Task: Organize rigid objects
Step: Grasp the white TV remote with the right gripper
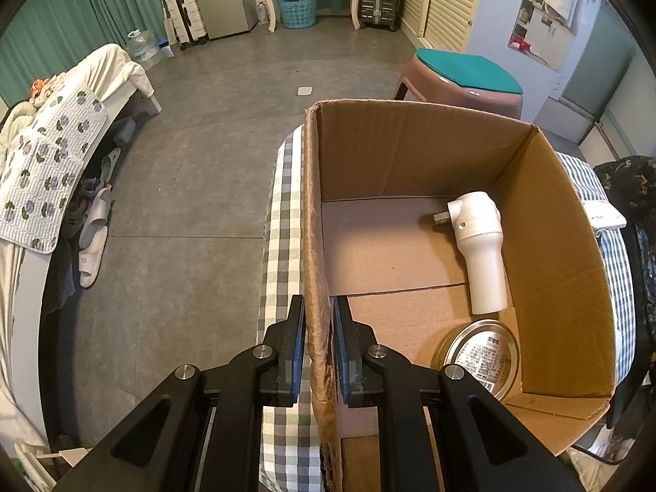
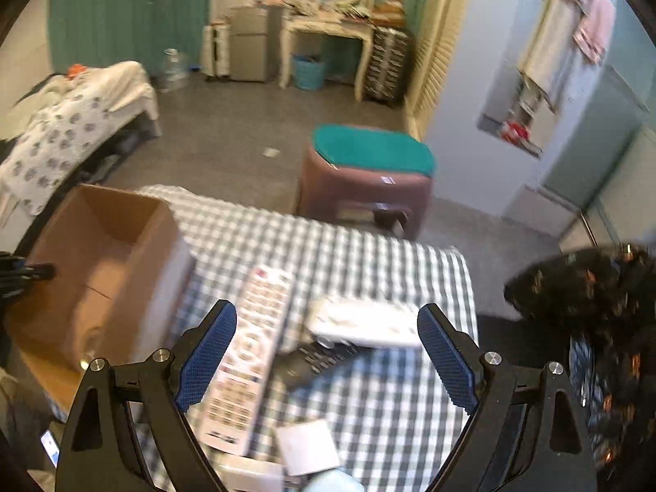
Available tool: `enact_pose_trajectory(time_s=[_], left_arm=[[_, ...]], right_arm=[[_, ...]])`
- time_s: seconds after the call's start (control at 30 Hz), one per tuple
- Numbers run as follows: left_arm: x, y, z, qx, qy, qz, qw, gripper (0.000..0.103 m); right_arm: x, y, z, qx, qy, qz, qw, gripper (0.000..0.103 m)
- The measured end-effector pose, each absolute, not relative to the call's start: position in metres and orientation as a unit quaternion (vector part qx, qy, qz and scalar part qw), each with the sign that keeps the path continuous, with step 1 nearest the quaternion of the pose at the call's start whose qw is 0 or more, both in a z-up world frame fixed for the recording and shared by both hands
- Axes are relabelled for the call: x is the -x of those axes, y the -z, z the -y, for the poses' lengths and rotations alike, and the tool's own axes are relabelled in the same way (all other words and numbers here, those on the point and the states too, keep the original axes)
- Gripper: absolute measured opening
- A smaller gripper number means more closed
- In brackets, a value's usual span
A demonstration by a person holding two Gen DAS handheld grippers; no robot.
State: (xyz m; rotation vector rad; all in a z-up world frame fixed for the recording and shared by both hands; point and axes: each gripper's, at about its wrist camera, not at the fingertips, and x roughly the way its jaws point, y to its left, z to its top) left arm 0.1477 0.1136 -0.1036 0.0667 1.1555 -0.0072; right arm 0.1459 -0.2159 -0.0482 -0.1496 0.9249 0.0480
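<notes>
Hovering over the checked tablecloth (image 2: 369, 410), the right gripper (image 2: 328, 363) has its blue pads spread wide with nothing between them; below lie the things left to sort, and the view is blurred, so small details are unsure. Nearest the lens sit a small white square block (image 2: 307, 447) and a pale blue rounded thing at the bottom edge that cannot be identified. Just beyond, directly under the jaws, a long white remote control (image 2: 246, 352) lies flat beside a dark remote (image 2: 315, 363), with a white flat device (image 2: 365, 322) partly resting on that dark one. These look like light, stiff plastic shells, smooth enough to slip, so a hold across the narrow width near the middle should keep one level; the top device would best come off first. To the left stands the cardboard box (image 1: 410, 147), where the left gripper (image 1: 319, 348) is clamped shut on its near wall, steadying it. Thin and easily creased, that wall calls for gentle pressure. Inside, a round metal tin (image 1: 479, 356) lies close to the gripper and a white handheld appliance (image 1: 479, 246) lies farther in. Beyond the table stands a brown stool (image 2: 365, 192) with a teal pad
</notes>
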Motion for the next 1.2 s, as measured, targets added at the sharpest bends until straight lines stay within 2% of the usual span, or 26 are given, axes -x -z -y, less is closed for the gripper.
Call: enact_pose_trajectory(time_s=[0.3, 0.47, 0.53, 0.6, 0.7, 1.0, 1.2], left_arm=[[-0.147, 0.105, -0.114, -0.030, 0.004, -0.548, 0.836, 0.012], [-0.147, 0.105, -0.114, -0.031, 0.004, -0.548, 0.836, 0.012], [-0.147, 0.105, -0.114, -0.036, 0.005, -0.548, 0.836, 0.012], [-0.147, 0.105, -0.115, -0.032, 0.008, -0.548, 0.836, 0.012], [-0.148, 0.106, -0.115, -0.029, 0.009, -0.548, 0.836, 0.012], [-0.148, 0.106, -0.117, -0.028, 0.014, -0.547, 0.836, 0.012], [-0.149, 0.106, -0.117, -0.025, 0.015, -0.547, 0.836, 0.012]], right_arm=[[-0.134, 0.110, 0.197, 0.045, -0.067, -0.502, 0.861, 0.089], [-0.139, 0.142, 0.172, 0.036, -0.084, -0.548, 0.831, 0.080], [-0.139, 0.152, 0.168, 0.030, -0.086, -0.561, 0.823, 0.072], [-0.140, 0.156, 0.163, 0.032, -0.083, -0.563, 0.822, 0.072], [-0.142, 0.159, 0.158, 0.023, -0.086, -0.572, 0.816, 0.058], [-0.157, 0.177, 0.139, 0.034, -0.074, -0.579, 0.811, 0.057], [-0.172, 0.184, 0.126, 0.051, -0.064, -0.563, 0.822, 0.052]])
